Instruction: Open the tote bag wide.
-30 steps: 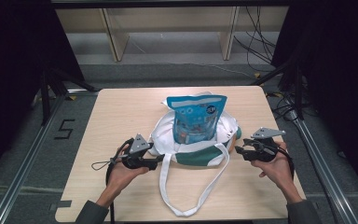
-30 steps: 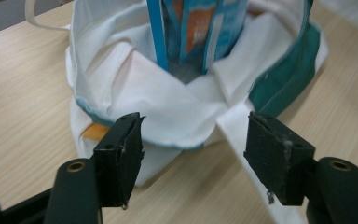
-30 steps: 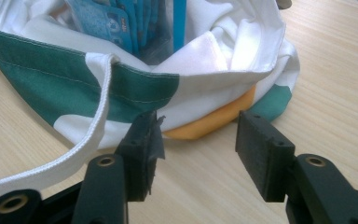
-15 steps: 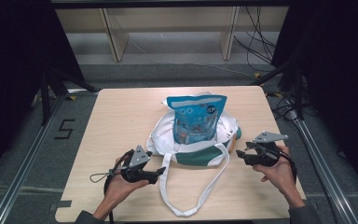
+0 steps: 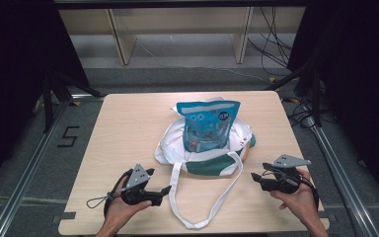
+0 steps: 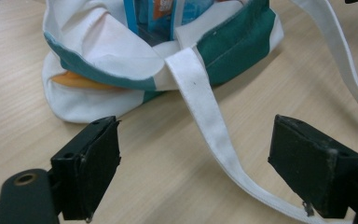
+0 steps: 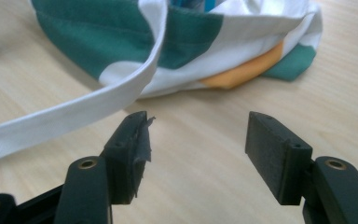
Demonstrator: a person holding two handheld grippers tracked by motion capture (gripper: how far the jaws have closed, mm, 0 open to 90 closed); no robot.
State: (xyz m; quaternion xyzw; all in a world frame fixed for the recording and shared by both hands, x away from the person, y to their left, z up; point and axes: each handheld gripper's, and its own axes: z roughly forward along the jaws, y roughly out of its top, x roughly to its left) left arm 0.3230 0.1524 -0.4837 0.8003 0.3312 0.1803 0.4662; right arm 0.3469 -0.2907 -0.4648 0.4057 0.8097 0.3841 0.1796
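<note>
Nearest the person, both hands rest low over the near edge of the light wooden table. The left hand holds the left gripper, which points right toward the long white fabric strap of the bag. Its jaws have just been opening and now stand spread wide. In the left gripper view the strap runs along the table between the two black jaws, nearer the right one, and neither pad presses on it.

The right hand holds the right gripper, which points left toward the bag, apart from it. Its jaws have also just been opening and stand apart with bare table between them. In the right gripper view the strap passes just beyond the left jaw, not touching it.

The strap forms a long loop that lies flat on the table, its closed end near the front edge between the two hands, its two ends joined to the bag's near rim.

Farther on, at mid-table, sits the white cloth tote bag with green bands and an orange patch. It is slumped, mouth open upward. The gripper views show the green band along its near rim and the orange patch low on its side.

A blue printed plastic pouch stands upright inside the bag, its upper part above the rim.

Beyond the table stand pale wooden shelf legs on a grey floor.
</note>
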